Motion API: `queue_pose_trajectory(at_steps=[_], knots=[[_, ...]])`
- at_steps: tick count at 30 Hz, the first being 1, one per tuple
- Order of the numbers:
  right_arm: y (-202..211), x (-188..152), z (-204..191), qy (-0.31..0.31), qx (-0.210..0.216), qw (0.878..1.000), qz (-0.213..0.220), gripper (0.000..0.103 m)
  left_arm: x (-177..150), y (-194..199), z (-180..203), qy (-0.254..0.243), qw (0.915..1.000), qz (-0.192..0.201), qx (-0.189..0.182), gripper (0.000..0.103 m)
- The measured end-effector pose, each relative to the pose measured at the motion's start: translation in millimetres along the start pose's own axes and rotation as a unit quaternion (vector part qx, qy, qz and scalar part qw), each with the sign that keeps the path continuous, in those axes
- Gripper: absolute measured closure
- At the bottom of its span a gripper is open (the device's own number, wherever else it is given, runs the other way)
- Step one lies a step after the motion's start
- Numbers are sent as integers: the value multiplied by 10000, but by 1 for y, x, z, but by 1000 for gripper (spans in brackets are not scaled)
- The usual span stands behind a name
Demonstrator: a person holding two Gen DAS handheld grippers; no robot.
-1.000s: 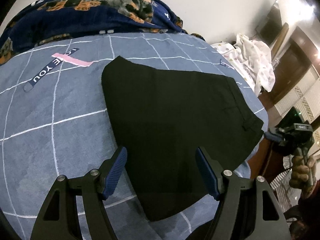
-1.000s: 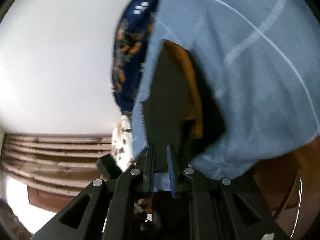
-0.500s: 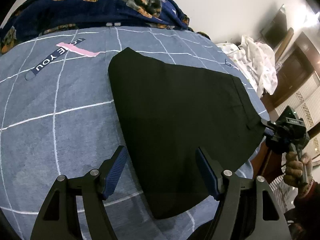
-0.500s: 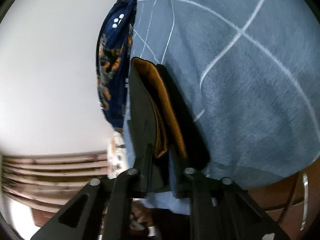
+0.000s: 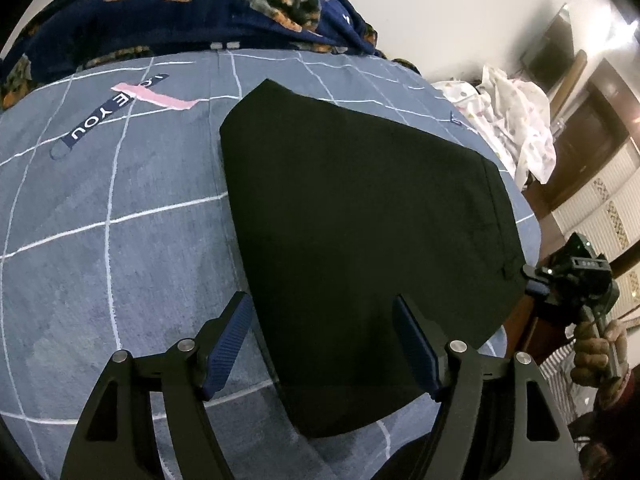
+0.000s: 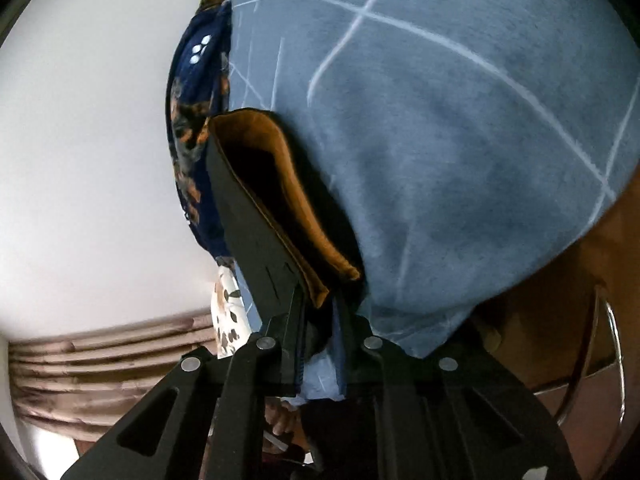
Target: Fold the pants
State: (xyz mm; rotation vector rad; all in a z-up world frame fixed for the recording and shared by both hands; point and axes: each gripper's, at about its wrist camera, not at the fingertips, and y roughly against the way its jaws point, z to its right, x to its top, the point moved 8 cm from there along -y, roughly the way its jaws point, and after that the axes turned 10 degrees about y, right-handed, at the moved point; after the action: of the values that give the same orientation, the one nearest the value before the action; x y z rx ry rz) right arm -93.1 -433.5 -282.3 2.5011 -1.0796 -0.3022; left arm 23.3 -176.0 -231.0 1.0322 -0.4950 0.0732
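Black pants [image 5: 360, 220] lie folded flat on the blue-grey checked bed sheet [image 5: 100, 240]. Above their near edge my left gripper [image 5: 322, 340] hovers open, with its blue pads on either side of the cloth and not touching it. My right gripper [image 5: 534, 280], held by a hand [image 5: 596, 344], has the waistband corner at the bed's right edge. In the right wrist view the right gripper [image 6: 318, 320] has its jaws closing on the pants [image 6: 256, 232], whose brown lining [image 6: 288, 184] shows at the waist opening.
A dark blue animal-print blanket [image 5: 180, 4] is bunched along the far side of the bed. A white patterned cloth heap [image 5: 516, 120] lies at the far right, beside a wooden door [image 5: 588, 132]. The bed's right edge drops off just past the waistband.
My right gripper has sunk and rolled a little with the waistband corner in it, and the pants now lie flatter and wider on the sheet. The left gripper has stayed in place, open.
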Motion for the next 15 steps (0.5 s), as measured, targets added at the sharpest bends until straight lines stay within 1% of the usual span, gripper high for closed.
queue_pose_trajectory(at_steps=[2, 6, 8, 9, 11, 12, 13, 14, 15], knots=[[0, 1, -7, 199, -140, 9997, 9, 88, 0, -1, -1, 29, 10000, -16, -4, 30], [3, 5, -21, 808, -768, 9938, 56, 86, -2, -4, -3, 95, 9999, -97, -18, 30], [5, 8, -25, 944, -898, 9914, 115, 82, -3, -6, -5, 122, 9998, -137, -5, 30], [6, 9, -27, 1016, -977, 9899, 146, 78, -3, -7, -6, 136, 9998, -152, -9, 30], [8, 11, -28, 1107, -1107, 9875, 183, 75, -3, -8, -6, 175, 9997, -190, -26, 30], [9, 12, -27, 1144, -1238, 9855, 209, 71, -4, -9, -6, 185, 9996, -200, -26, 30], [10, 14, -24, 1137, -1341, 9842, 215, 62, -4, -9, -6, 195, 9996, -212, -27, 30], [11, 15, -23, 1120, -1362, 9841, 227, 58, -4, -9, -6, 201, 9996, -221, -29, 30], [10, 17, -21, 1063, -1280, 9858, 213, 57, -3, -9, -6, 206, 9995, -226, -38, 30]])
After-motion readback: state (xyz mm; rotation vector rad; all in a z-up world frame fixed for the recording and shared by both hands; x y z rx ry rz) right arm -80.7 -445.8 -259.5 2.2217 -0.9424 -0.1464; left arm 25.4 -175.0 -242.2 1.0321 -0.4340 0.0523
